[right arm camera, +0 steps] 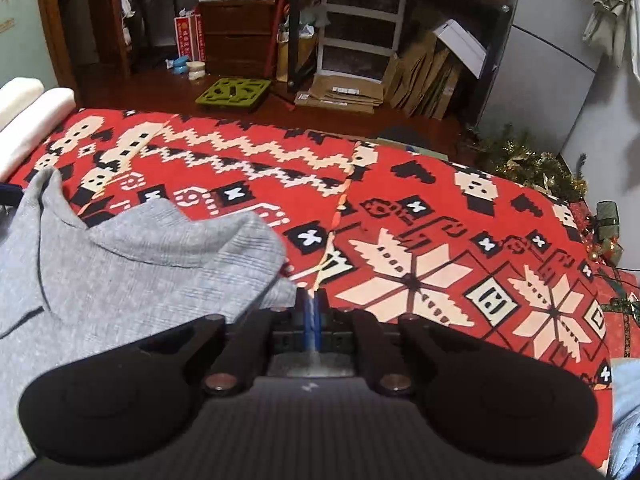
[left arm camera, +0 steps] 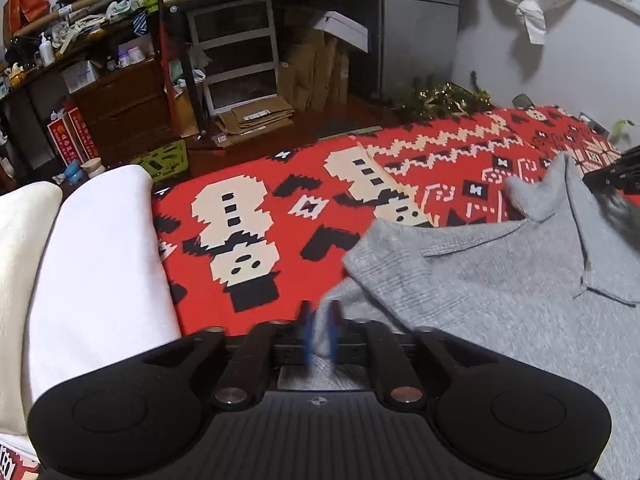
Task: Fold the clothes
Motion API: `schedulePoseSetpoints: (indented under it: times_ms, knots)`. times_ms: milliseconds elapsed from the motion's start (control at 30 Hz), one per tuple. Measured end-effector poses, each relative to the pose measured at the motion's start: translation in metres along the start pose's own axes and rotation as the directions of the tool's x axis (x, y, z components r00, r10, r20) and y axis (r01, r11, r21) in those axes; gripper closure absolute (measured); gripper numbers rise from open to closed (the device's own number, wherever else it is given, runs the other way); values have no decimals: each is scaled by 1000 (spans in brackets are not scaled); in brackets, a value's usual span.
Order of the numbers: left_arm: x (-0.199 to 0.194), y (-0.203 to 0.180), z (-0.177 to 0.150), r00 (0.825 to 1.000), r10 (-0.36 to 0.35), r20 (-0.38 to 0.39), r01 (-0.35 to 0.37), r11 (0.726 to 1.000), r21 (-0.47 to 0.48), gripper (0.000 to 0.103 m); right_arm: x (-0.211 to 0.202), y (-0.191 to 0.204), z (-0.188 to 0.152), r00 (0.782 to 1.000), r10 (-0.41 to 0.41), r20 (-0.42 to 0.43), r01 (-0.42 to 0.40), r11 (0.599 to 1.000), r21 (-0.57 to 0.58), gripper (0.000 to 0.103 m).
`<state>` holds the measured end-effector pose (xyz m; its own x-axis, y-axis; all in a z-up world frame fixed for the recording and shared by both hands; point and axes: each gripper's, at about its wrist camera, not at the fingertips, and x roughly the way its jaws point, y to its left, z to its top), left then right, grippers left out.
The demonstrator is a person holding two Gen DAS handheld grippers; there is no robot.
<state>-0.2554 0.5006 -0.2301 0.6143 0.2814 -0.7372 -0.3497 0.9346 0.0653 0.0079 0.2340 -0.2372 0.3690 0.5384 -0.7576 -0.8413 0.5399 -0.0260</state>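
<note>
A grey ribbed polo shirt (left arm camera: 500, 280) lies on the red patterned cloth (left arm camera: 280, 184), collar toward the right in the left wrist view. My left gripper (left arm camera: 321, 322) is shut on the shirt's near left edge, grey fabric pinched between the blue pads. In the right wrist view the same grey shirt (right arm camera: 132, 252) spreads to the left, lifted into peaks. My right gripper (right arm camera: 312, 312) is shut on the shirt's right edge, a thin strip of fabric running between its blue fingers (right arm camera: 307, 316). The other gripper's black body (left arm camera: 616, 176) shows at the far right of the left wrist view.
Two folded white and cream garments (left arm camera: 88, 256) are stacked at the cloth's left end. A light blue garment (right arm camera: 626, 412) lies at the right edge. Beyond the cloth stand cluttered shelves (left arm camera: 92, 32), cardboard (right arm camera: 424, 76), a green crate (right arm camera: 234, 94) and tinsel greenery (right arm camera: 524, 160).
</note>
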Motion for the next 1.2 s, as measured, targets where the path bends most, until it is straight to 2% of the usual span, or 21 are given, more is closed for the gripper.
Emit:
schedulePoseSetpoints:
  times_ms: [67, 167, 233, 367, 433, 533, 567, 600, 633, 667, 700, 833, 1000, 1200]
  knots:
    - [-4, 5, 1, 1000, -3, 18, 3, 1000, -10, 84, -6, -4, 0, 999, 24, 36, -25, 1000, 15, 88]
    - [-8, 12, 7, 997, -49, 51, 50, 999, -3, 76, -9, -7, 6, 995, 82, 57, -82, 997, -1, 83]
    - [-8, 13, 12, 994, -91, 62, 91, 996, 3, 70, -6, -5, 10, 993, 108, 51, -107, 994, -16, 76]
    - [5, 6, 18, 988, -155, 20, 154, 987, 41, 68, 4, -1, 18, 989, 149, 16, -149, 988, -28, 75]
    - [14, 2, 18, 985, -170, -20, 170, 984, 50, 67, 11, 3, 17, 990, 143, -17, -143, 989, -37, 75]
    - [18, 1, 18, 983, -184, -24, 184, 982, 27, 67, 17, 6, 14, 990, 138, -30, -139, 990, -33, 74]
    - [19, 0, 19, 982, -188, -25, 189, 982, 20, 68, 17, 6, 13, 990, 138, -27, -139, 990, -20, 74]
    - [20, 0, 19, 981, -193, -26, 193, 981, 12, 73, 17, 5, 12, 990, 140, -26, -140, 990, -8, 80]
    - [21, -1, 19, 980, -198, -27, 198, 980, 5, 83, 17, 5, 11, 989, 146, -27, -146, 989, 3, 84]
    - [20, -4, 19, 981, -191, -27, 192, 981, 14, 89, 16, 5, 10, 988, 153, -29, -153, 988, 11, 91]
    - [18, -7, 18, 983, -184, -27, 185, 982, 23, 95, 13, 5, 9, 988, 153, -27, -152, 988, 21, 94]
    - [9, -17, 16, 988, -155, -14, 156, 986, 53, 98, -6, 2, 2, 988, 150, 26, -152, 983, 103, 96]
    - [-29, -9, 4, 987, -141, 82, 147, 987, -68, 98, -47, -8, -13, 975, 178, 129, -208, 940, 271, 96]
    - [-62, -11, -9, 979, -165, 119, 182, 971, -156, 98, -81, -2, -25, 967, 194, 163, -240, 909, 341, 96]
